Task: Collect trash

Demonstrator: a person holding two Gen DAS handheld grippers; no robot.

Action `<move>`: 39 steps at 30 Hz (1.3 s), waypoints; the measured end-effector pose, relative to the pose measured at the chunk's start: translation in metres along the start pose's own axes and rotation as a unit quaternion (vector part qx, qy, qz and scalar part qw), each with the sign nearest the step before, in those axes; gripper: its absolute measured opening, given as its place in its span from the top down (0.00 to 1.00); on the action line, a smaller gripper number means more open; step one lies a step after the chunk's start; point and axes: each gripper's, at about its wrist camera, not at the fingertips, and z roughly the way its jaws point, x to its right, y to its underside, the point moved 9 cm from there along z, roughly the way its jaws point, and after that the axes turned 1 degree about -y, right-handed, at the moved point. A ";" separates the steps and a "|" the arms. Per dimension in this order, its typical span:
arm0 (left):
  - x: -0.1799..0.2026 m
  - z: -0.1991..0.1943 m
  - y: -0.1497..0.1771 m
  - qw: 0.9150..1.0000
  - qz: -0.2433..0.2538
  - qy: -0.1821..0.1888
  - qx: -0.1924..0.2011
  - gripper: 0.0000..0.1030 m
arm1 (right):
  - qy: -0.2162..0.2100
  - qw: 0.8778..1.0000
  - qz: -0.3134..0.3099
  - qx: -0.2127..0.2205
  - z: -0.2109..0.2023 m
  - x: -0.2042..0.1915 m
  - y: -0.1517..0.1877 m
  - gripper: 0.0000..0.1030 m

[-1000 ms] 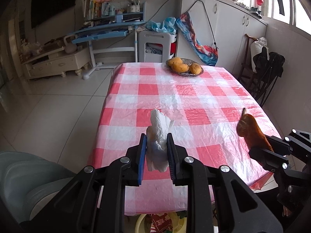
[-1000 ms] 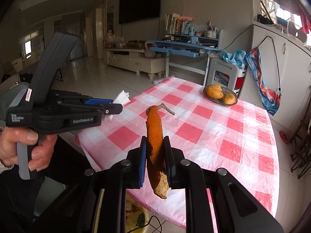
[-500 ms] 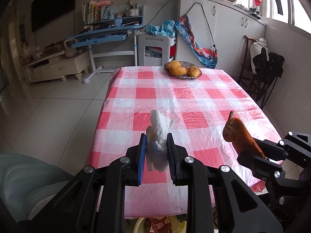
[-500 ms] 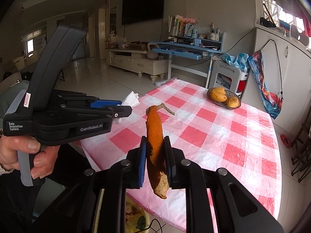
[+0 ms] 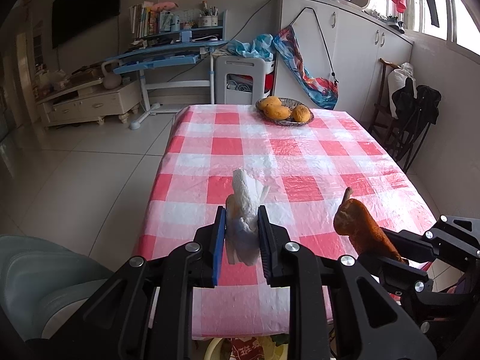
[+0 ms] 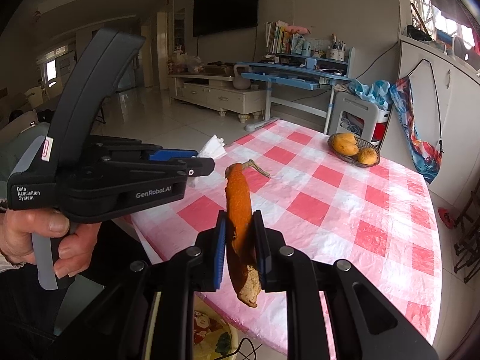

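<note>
Two hand-held tools are raised above the near edge of a table point(image 5: 300, 156) covered with a red-and-white checked plastic cloth. The left tool point(image 5: 239, 234) is clamped on a crumpled white tissue point(image 5: 246, 207), whose upper end rises clear of the blue-lined pads and whose lower end hangs just beneath them; the tissue is off the table surface. The right tool point(image 6: 239, 249) is closed on a long orange peel point(image 6: 238, 207) (a dried stem curls from its upper tip), gripped near its middle and held nearly upright, with the pale inner side showing at the lower end. In the left wrist view the peel appears at the right, well apart from the tissue; in the right wrist view the left tool is seen side-on, carried by a hand point(image 6: 36, 240) wrapped around its grey trigger. A woven basket point(image 5: 285, 118) holding three yellow-orange fruits stands at the far end of the table. Below the near table edge, a yellowish bin point(image 6: 216, 333) with printed wrappers and scraps inside is partly visible between the tool arms.
</note>
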 end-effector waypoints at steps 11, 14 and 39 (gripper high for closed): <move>-0.001 0.002 0.000 1.000 -0.003 -0.003 0.001 0.80 | -0.008 1.000 -0.003 -0.005 0.002 -0.005 0.001 0.82; -0.002 0.003 0.000 1.000 -0.005 -0.004 0.001 0.80 | -0.007 1.000 -0.002 -0.004 0.002 -0.004 0.001 0.82; -0.004 0.005 0.002 1.000 -0.005 -0.005 0.001 0.80 | -0.025 0.999 -0.016 -0.020 0.007 -0.017 0.006 0.81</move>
